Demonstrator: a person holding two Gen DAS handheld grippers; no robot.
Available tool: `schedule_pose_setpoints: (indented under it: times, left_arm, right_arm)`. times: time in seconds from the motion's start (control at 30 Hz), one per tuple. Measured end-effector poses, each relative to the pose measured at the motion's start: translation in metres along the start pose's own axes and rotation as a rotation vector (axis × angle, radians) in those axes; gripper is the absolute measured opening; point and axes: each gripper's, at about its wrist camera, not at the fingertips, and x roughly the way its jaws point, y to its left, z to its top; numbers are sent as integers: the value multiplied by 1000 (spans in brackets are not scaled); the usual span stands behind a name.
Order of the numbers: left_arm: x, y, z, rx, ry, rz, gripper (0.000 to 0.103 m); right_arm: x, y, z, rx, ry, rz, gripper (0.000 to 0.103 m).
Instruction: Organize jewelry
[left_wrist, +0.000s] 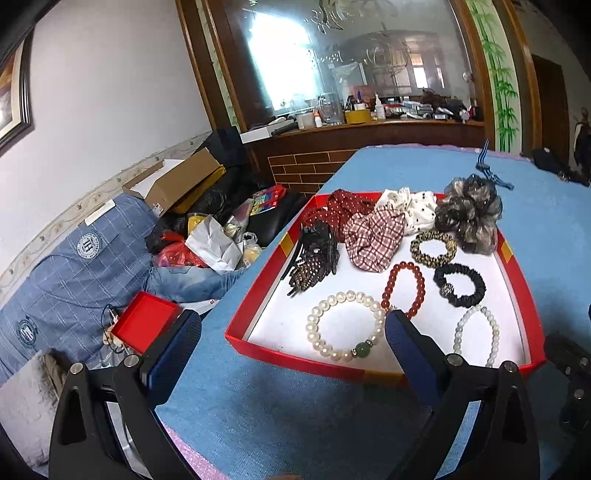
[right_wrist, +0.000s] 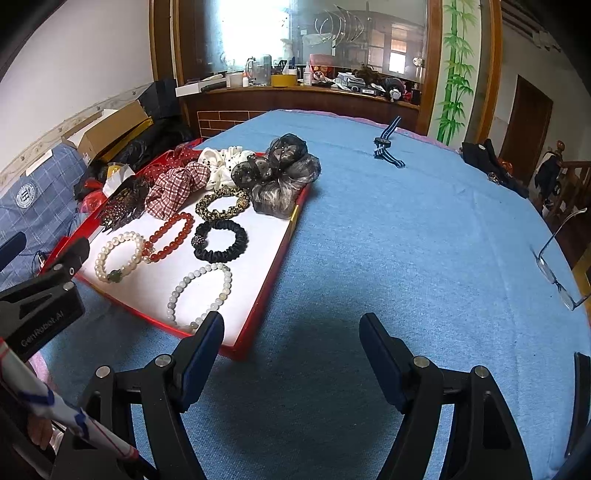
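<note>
The left gripper (left_wrist: 291, 328) hangs wide apart and holds nothing, at the near edge of the shallow red cardboard tray (left_wrist: 236, 325) — its right finger just beside the white pearl bracelet with a green bead (left_wrist: 347, 330). The right gripper (right_wrist: 291, 328) is likewise spread, holding nothing, over the blue cloth-covered table (right_wrist: 406, 240).

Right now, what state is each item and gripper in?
left gripper: open, empty, over the tray's near edge
right gripper: open, empty, over the blue cloth
red tray: uncovered, holding the jewelry
pearl bracelet: flat in tray
red bead bracelet: flat in tray
striped hair tie: outside tray, on cloth
eyeglasses: unfolded, on cloth
</note>
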Motion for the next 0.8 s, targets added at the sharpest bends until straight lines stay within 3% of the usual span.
schedule_pose_setpoints:
  times: [0.8]
  left_arm:
    - [6,-2,-5,7,44,-37,99]
  right_arm:
    - [2,2,-2,-5,13,-6,82]
